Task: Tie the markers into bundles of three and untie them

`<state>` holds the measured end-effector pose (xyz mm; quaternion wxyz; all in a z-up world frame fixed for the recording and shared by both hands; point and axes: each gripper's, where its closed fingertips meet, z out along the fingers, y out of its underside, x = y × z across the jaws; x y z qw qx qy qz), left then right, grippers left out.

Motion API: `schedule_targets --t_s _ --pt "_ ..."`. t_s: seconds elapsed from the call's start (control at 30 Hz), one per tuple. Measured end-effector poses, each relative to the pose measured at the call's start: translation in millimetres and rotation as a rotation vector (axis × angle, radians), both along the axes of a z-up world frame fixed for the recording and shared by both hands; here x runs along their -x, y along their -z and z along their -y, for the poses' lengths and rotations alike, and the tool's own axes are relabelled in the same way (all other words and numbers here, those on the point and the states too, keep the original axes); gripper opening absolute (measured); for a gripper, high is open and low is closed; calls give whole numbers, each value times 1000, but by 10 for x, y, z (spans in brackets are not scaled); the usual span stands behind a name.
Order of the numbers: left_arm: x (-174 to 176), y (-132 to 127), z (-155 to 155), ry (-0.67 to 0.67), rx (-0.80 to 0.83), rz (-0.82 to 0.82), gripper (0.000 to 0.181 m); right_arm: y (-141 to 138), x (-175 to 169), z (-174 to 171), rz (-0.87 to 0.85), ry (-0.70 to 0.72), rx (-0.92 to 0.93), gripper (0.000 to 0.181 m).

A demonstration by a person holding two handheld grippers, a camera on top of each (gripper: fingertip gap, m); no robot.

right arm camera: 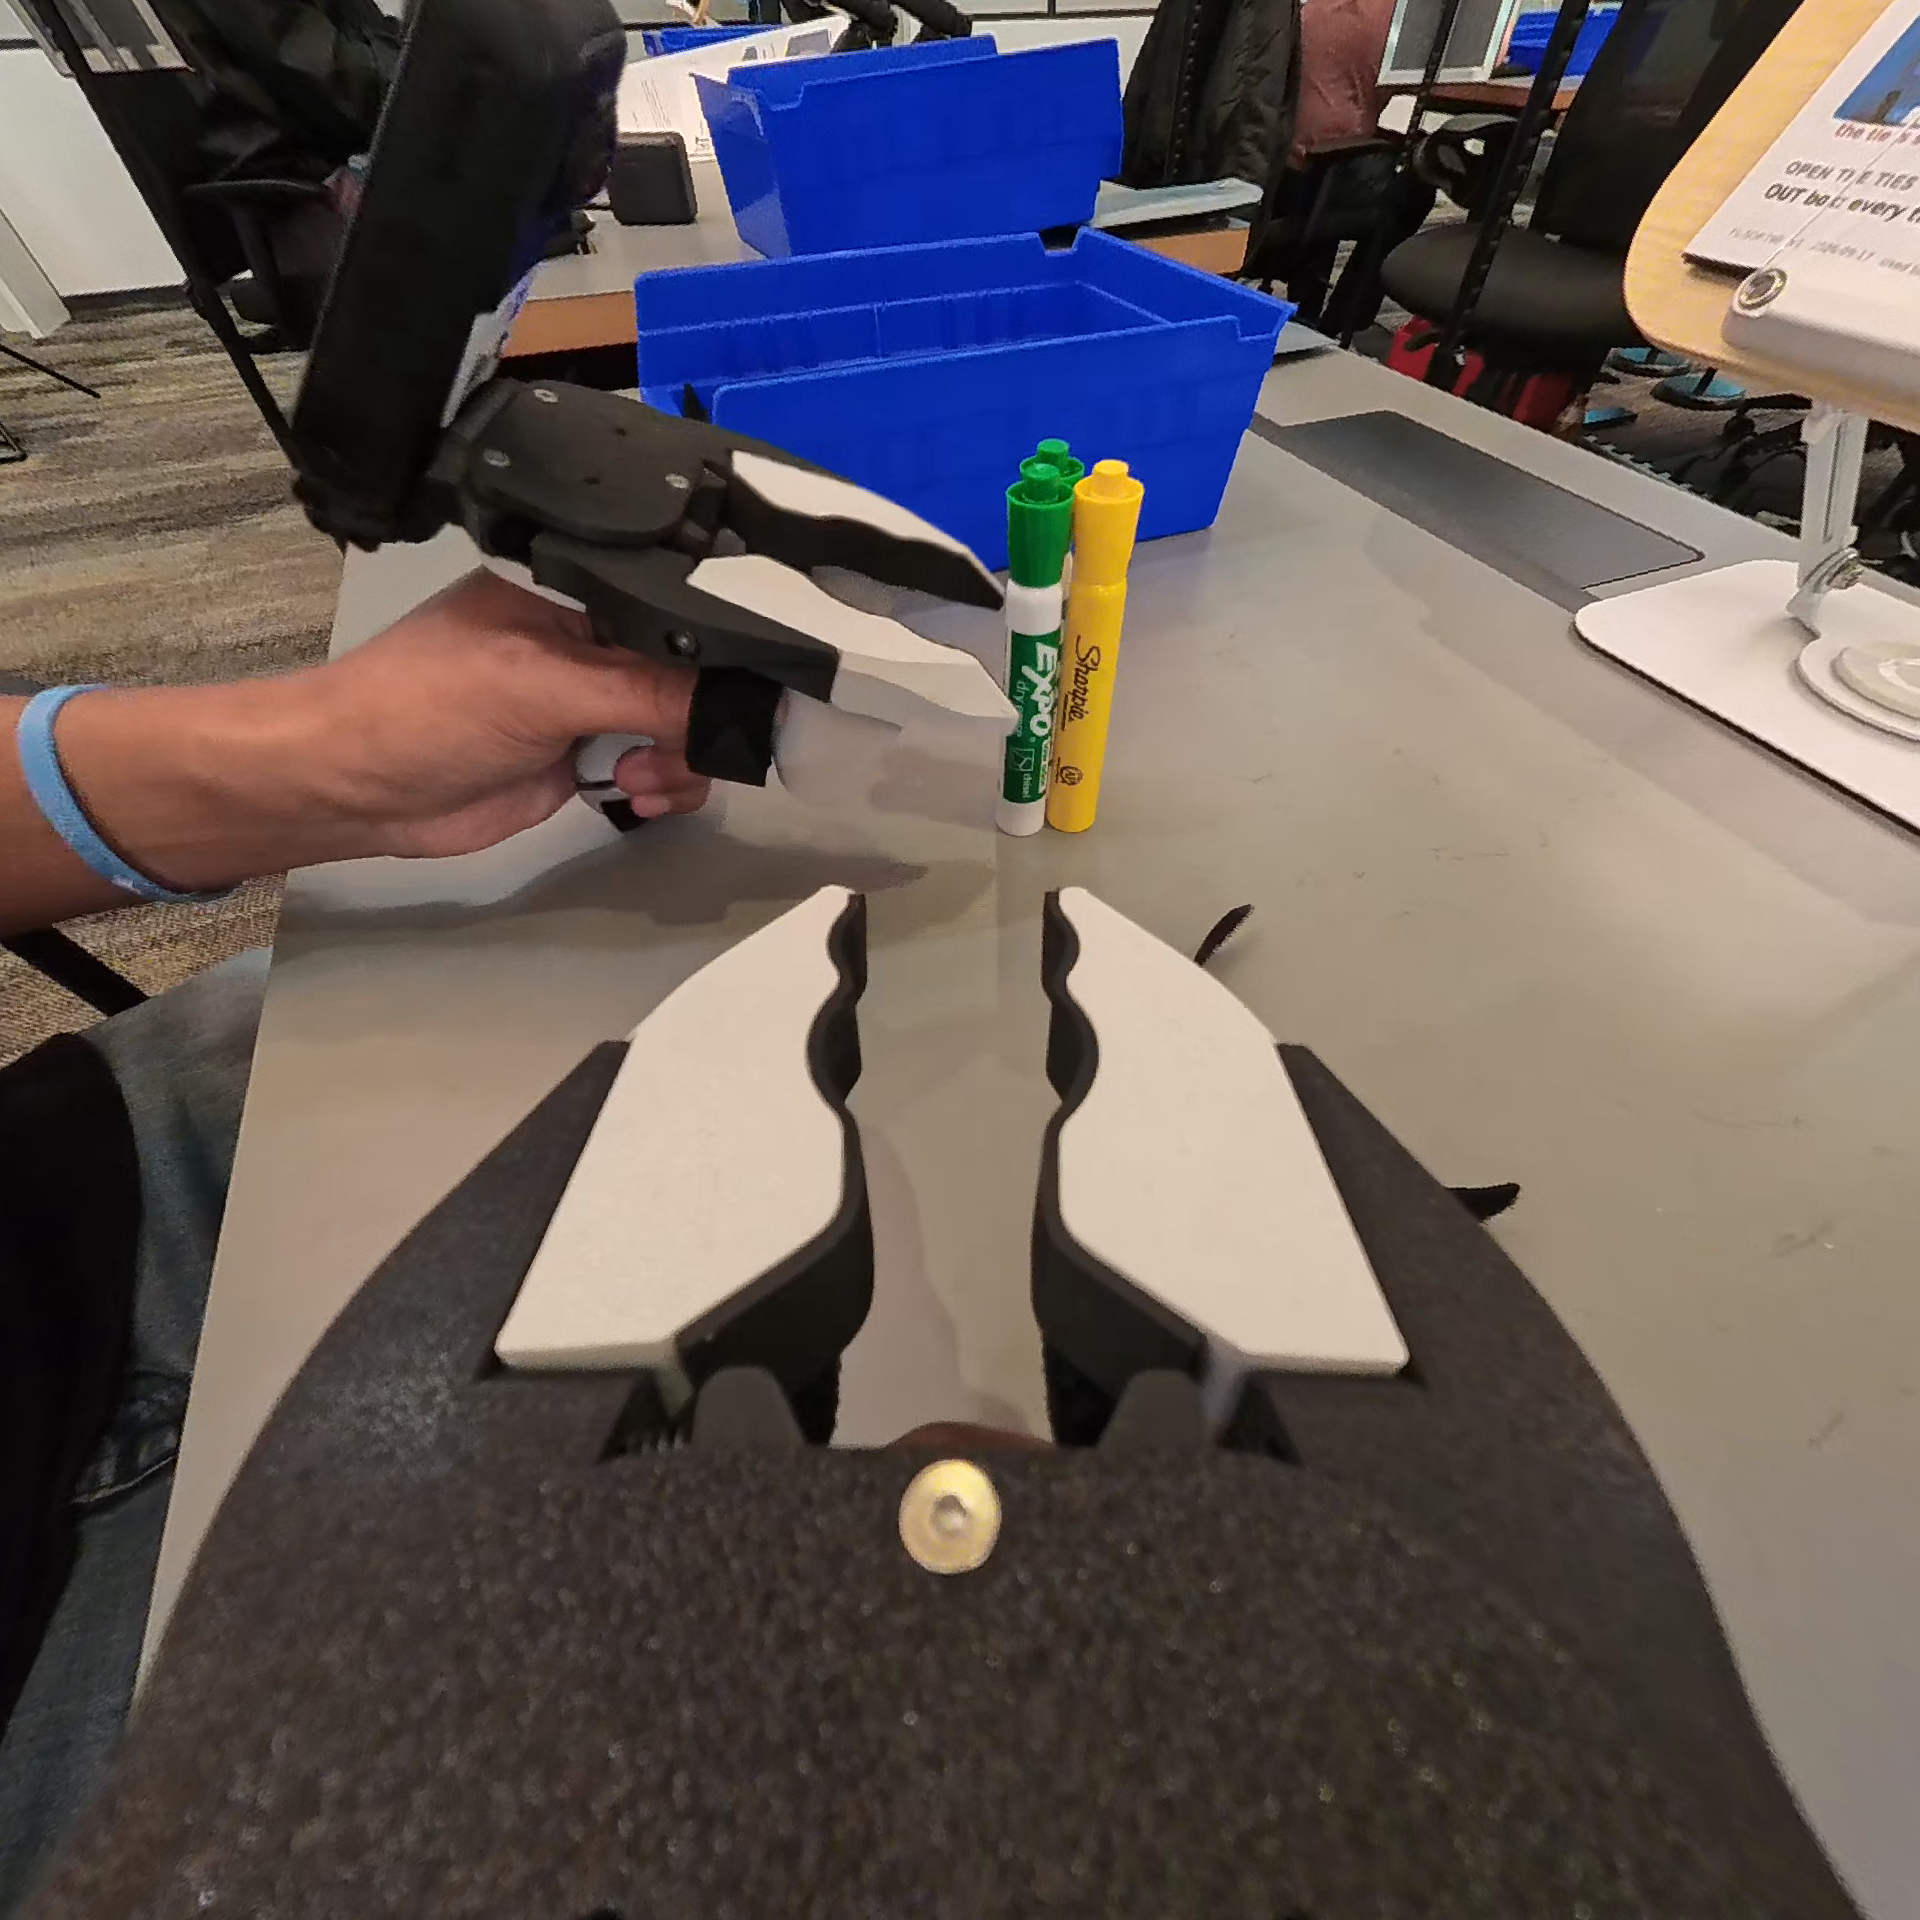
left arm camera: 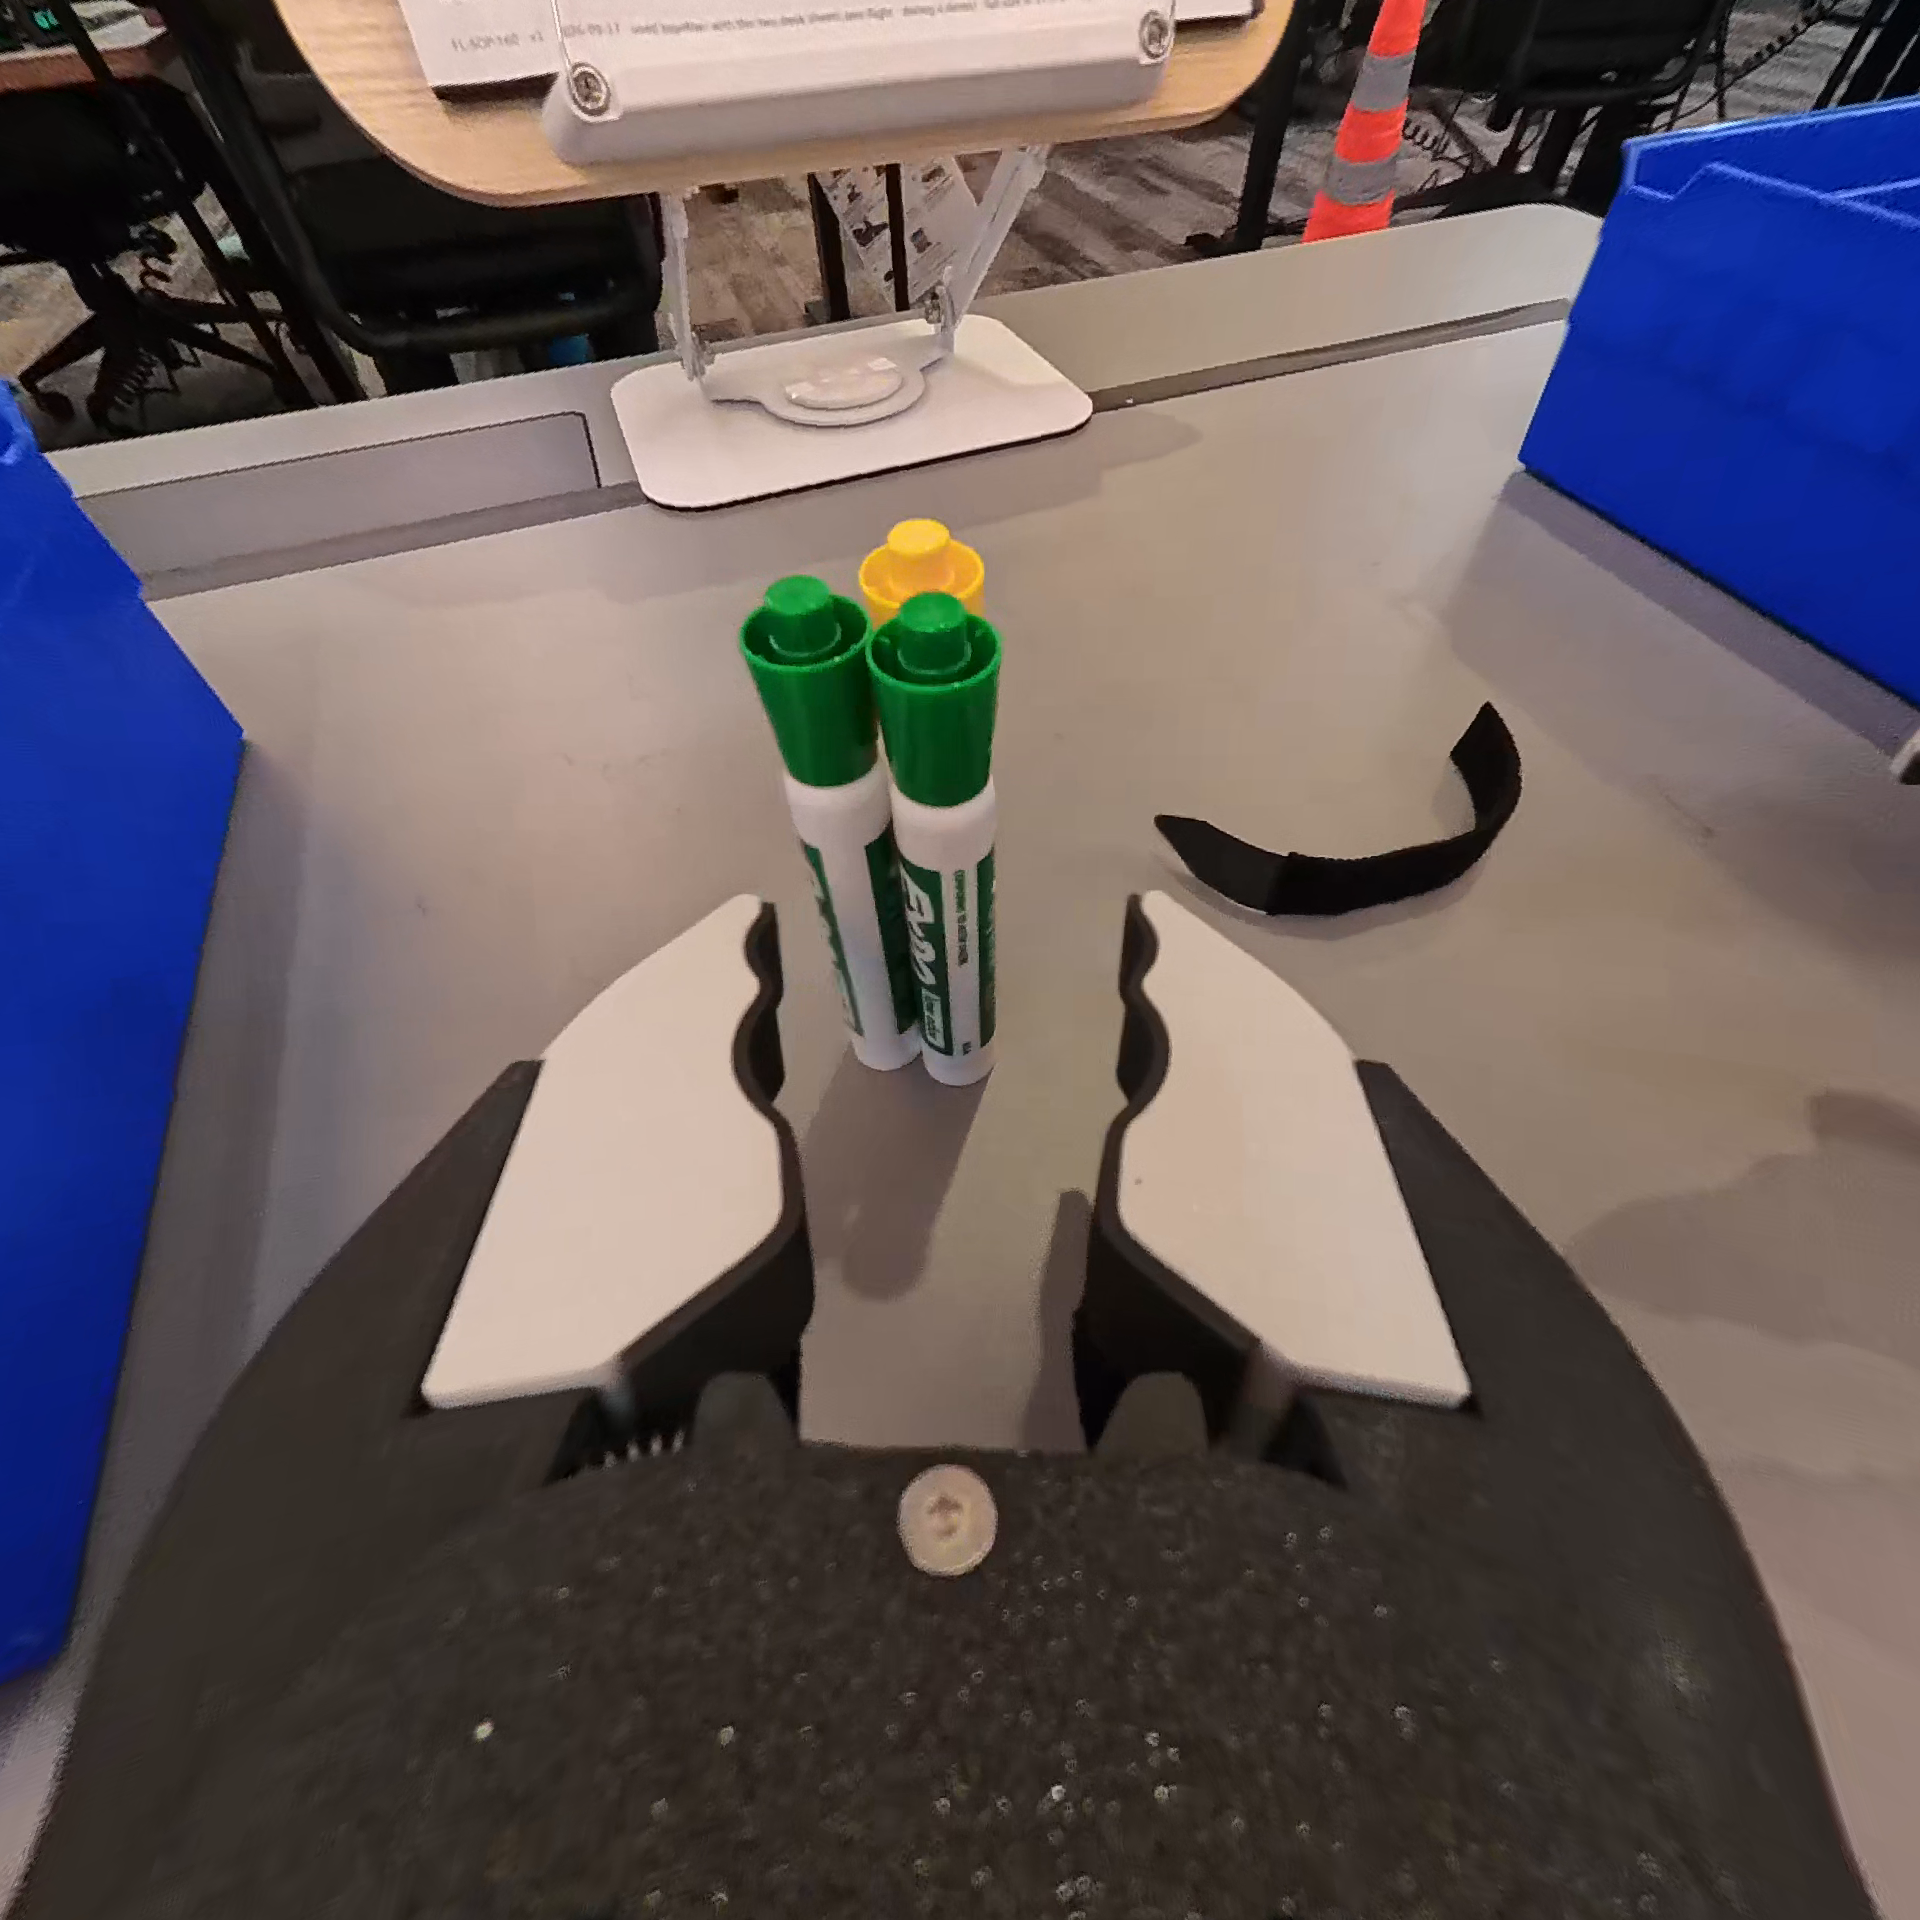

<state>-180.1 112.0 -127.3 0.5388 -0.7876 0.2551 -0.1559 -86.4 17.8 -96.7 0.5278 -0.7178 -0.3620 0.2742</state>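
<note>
Two green markers (left arm camera: 894,831) and a yellow marker (left arm camera: 920,566) stand upright together on the grey table (left arm camera: 1247,1091), with no strap around them. My left gripper (left arm camera: 951,914) is open, its fingertips on either side of the green markers' lower bodies; whether they touch is unclear. In the right wrist view the left gripper (right arm camera: 1000,655) reaches the green marker (right arm camera: 1034,644) from the left, with the yellow marker (right arm camera: 1091,644) beside it. A black strap (left arm camera: 1351,862) lies loose on the table to the right. My right gripper (right arm camera: 951,904) is open and empty, short of the markers, partly over the strap (right arm camera: 1226,925).
Blue bins stand at the left (left arm camera: 83,935) and right (left arm camera: 1745,364) of the table; one shows behind the markers (right arm camera: 935,374). A white document stand (left arm camera: 852,416) is at the table's far edge. A hand (right arm camera: 416,748) holds the left gripper. An orange cone (left arm camera: 1371,114) stands beyond the table. The yellow marker (left arm camera: 920,566) lies some 5 cm from my left tips, 15 cm from my right tips. It turns up in the right wrist view (right arm camera: 1102,476) as well.
</note>
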Motion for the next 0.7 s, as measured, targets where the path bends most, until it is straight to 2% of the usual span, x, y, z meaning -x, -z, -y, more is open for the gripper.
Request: schedule_targets --t_s 0.2,0.43,0.7 --pt "-2 -128 -124 103 -59 71 90 -3 -13 4 -1 -1 -1 32" --pt "-89 -202 -274 226 -36 215 93 21 6 -2 1 -3 5 32" --pt "-270 -205 -340 193 -125 128 88 49 39 2 7 -8 10 32"
